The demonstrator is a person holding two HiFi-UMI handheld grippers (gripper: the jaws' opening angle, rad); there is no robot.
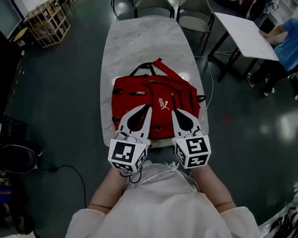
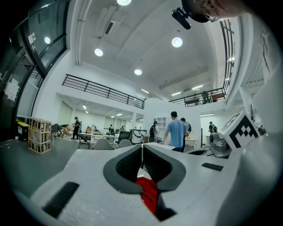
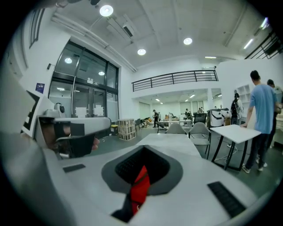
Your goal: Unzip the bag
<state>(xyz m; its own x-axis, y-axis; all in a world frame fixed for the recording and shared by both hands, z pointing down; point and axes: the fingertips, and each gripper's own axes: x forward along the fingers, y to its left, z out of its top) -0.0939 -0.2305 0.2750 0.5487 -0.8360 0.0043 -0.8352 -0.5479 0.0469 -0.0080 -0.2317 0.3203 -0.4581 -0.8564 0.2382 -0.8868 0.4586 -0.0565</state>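
Hovering clenched and empty, left gripper point(image 1: 149, 107) and right gripper point(image 1: 173, 111) face a floppy red backpack point(image 1: 180, 96), probably best pinched by its ten-o'clock zipper pull point(image 1: 140, 93).

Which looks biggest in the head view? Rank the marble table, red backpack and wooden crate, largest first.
1. marble table
2. red backpack
3. wooden crate, though it stands farther off on the floor, so its true size against the backpack is unsure.

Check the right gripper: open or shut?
Shut. The right gripper shows its jaws together in its own view, a strip of the red bag pinched between them.
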